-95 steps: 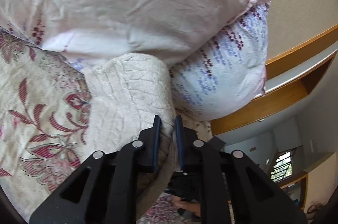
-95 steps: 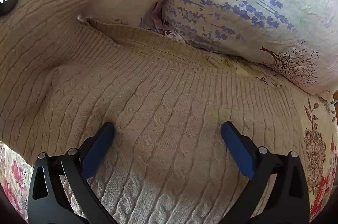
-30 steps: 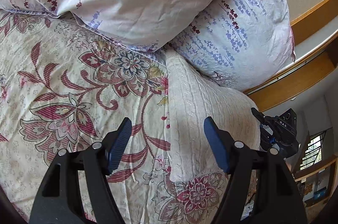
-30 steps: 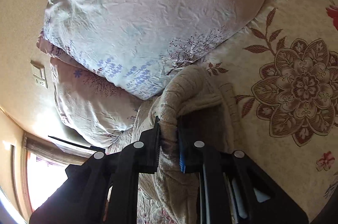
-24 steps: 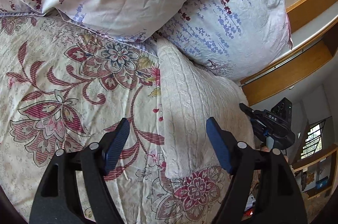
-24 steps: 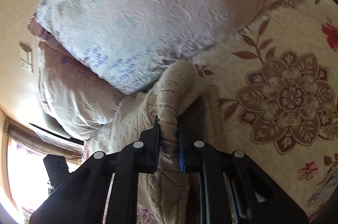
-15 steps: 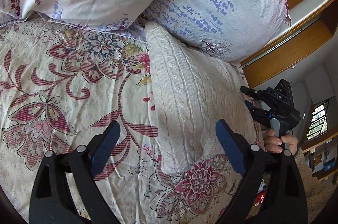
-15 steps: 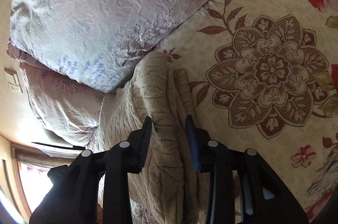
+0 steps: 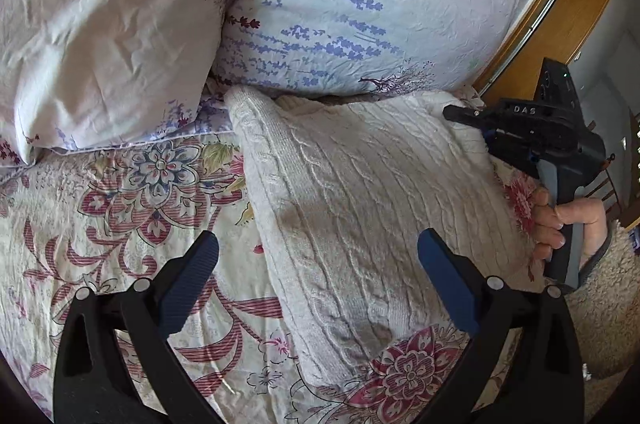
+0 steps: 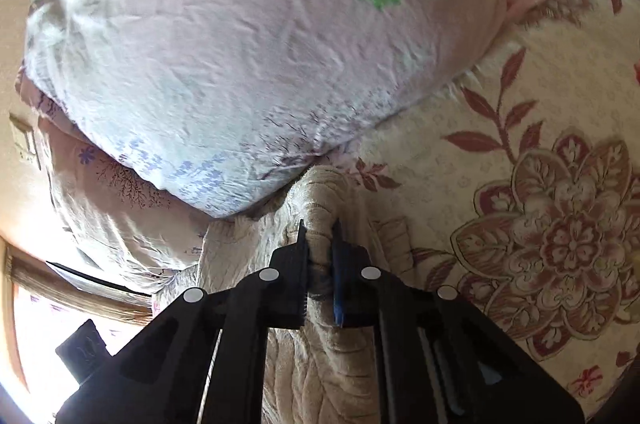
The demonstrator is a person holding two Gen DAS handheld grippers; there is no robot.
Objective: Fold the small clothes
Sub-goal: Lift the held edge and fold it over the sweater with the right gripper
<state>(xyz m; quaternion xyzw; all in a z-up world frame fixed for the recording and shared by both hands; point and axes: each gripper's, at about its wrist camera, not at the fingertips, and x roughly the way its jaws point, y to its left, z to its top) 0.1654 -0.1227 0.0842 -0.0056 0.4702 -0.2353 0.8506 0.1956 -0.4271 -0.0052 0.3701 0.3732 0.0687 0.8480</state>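
Sweater [image 9: 360,208] folded on bed [image 9: 120,224] | right claw [image 10: 319,248] pinching edge | left claw [image 9: 316,264] wide, empty | risk: one-sided pull drags fold askew

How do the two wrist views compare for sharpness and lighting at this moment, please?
Left wrist view: sharp, evenly daylit; cable stitches on the sweater read clearly, with fisheye bending at the edges. Right wrist view: softer, the pink pillow smeared; the window is blown out white.
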